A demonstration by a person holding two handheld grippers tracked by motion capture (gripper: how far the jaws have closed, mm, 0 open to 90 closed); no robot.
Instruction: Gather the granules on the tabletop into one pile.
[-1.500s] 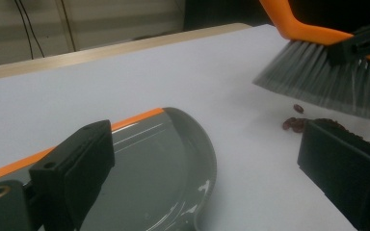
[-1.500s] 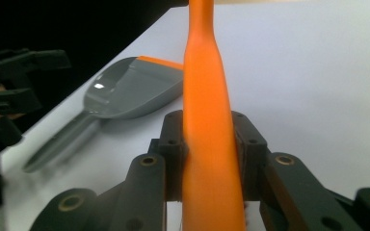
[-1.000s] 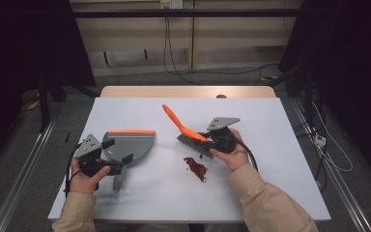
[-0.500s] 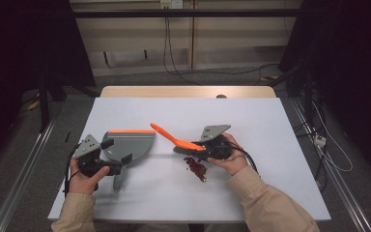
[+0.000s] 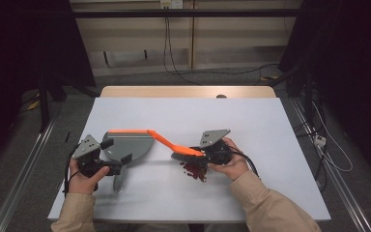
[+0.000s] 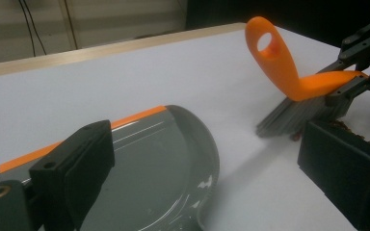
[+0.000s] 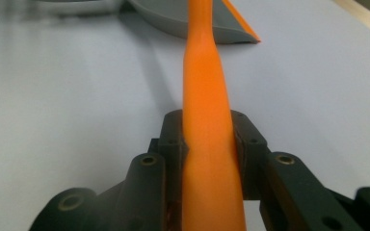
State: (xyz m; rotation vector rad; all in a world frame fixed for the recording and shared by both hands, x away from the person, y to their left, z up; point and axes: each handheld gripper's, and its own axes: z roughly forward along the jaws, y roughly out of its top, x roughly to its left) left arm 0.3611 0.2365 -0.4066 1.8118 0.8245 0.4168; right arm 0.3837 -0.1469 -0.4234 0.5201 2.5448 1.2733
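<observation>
A grey dustpan (image 5: 128,145) with an orange front edge lies flat on the white table (image 5: 251,121). My left gripper (image 5: 116,157) is open at the pan's rear. In the left gripper view its jaws stand wide apart over the dustpan (image 6: 164,159), with bare table between the pan and the right jaw. My right gripper (image 5: 198,153) is shut on the orange handle of a brush (image 5: 166,141). The brush's grey bristles rest at a small pile of dark red crumbs (image 5: 195,170). The handle (image 7: 202,96) points toward the dustpan (image 7: 183,19).
The pan's thin grey handle (image 5: 118,181) points to the table's near edge. A wooden strip (image 5: 188,92) borders the far edge. Cables lie on the floor behind and to the right.
The right gripper has tipped the brush down and to the left, so its handle now lies low toward the dustpan. The left gripper and the pan have barely moved.
</observation>
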